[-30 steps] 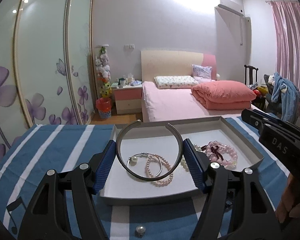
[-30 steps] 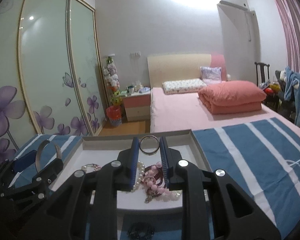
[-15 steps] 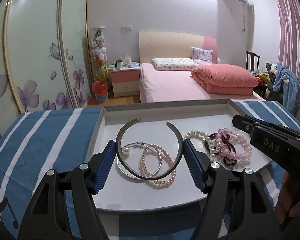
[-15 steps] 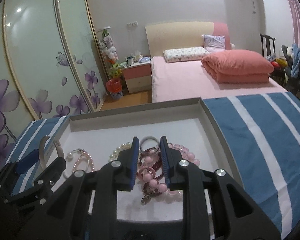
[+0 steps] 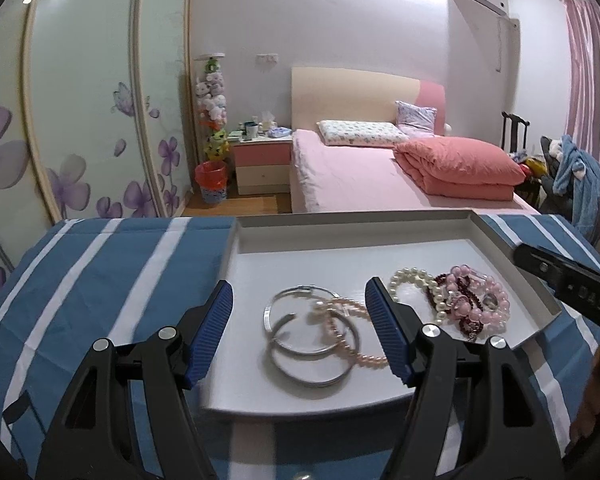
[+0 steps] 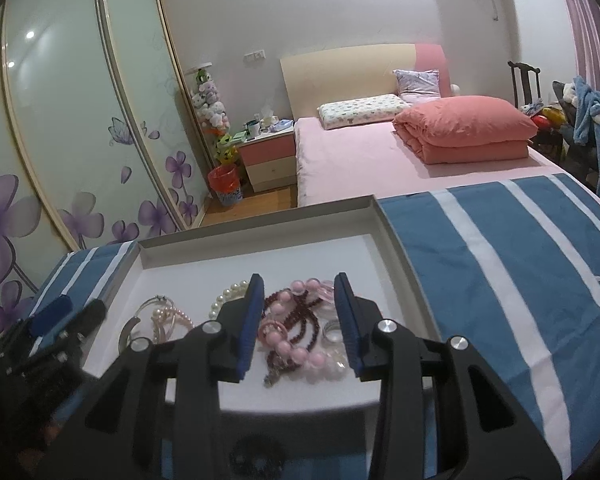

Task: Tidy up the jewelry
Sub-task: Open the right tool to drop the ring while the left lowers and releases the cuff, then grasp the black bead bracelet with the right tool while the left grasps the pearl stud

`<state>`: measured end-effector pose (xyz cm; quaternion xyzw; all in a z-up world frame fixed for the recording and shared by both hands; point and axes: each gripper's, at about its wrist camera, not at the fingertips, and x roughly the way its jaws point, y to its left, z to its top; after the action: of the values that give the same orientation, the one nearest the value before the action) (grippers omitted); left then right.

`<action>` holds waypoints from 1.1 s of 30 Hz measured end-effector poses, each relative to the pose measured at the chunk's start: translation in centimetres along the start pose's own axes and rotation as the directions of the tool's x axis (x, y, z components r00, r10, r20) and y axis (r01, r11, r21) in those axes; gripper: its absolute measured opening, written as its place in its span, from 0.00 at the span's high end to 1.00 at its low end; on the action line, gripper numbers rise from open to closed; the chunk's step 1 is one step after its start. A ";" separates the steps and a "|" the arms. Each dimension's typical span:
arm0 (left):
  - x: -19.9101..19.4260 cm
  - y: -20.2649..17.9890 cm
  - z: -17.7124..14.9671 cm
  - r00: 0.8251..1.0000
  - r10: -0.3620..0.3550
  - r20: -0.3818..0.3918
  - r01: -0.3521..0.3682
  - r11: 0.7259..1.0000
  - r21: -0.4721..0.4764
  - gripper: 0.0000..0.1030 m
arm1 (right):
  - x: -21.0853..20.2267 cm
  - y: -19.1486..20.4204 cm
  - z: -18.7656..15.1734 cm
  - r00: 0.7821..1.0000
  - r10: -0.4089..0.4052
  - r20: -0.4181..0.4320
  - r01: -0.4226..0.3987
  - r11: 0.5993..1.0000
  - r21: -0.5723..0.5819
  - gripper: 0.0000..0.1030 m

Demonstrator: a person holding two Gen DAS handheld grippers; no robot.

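A shallow white tray (image 5: 356,222) (image 6: 260,226) lies on a blue striped cloth. My left gripper (image 5: 302,330) is open just above the tray's near left part. Beneath it lie a dark open bangle (image 5: 314,380), a silver hoop (image 5: 269,312) and a pink pearl bracelet (image 5: 340,334), none touching the pads. My right gripper (image 6: 300,320) hangs over a pile of pink beads (image 6: 280,334) and dark red beads (image 6: 300,314). Its jaws are opening. A small clear ring (image 6: 332,330) lies by the right pad, free. White pearls (image 6: 230,296) (image 5: 410,280) rest beside the pile.
The striped cloth (image 6: 480,264) covers the table around the tray. A dark beaded piece (image 6: 256,456) lies on it in front of the tray. Beyond the table stand a pink bed (image 5: 360,176) and a flowered wardrobe (image 6: 80,120).
The dark bangle left my left gripper's pads and now lies in the tray. My right jaws widened and the small ring dropped onto the tray. Both grippers came lower over the tray.
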<state>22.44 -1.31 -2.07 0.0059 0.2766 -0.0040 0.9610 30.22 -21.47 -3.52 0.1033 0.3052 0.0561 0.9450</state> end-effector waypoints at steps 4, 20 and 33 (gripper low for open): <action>-1.5 1.7 -0.2 1.000 0.012 0.006 -0.012 1.000 -0.024 0.33 | -1.4 -0.2 -0.7 1.000 -0.001 -0.007 0.001 1.000 -0.017 0.65; -4.4 4.7 -5.8 0.984 -0.047 -0.172 0.046 0.999 -0.012 0.29 | -2.7 2.2 -8.0 0.970 0.017 -0.242 -0.059 0.984 -0.167 0.48; -4.8 4.2 -6.9 0.980 -0.066 -0.187 0.069 0.998 0.007 0.29 | -0.3 4.4 -8.4 0.958 -0.054 -0.281 -0.018 0.968 -0.250 0.46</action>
<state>14.72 3.00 -5.29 0.0032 0.3656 -0.0379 0.9300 24.89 -15.90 -8.99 -0.0283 0.4298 0.0996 0.8970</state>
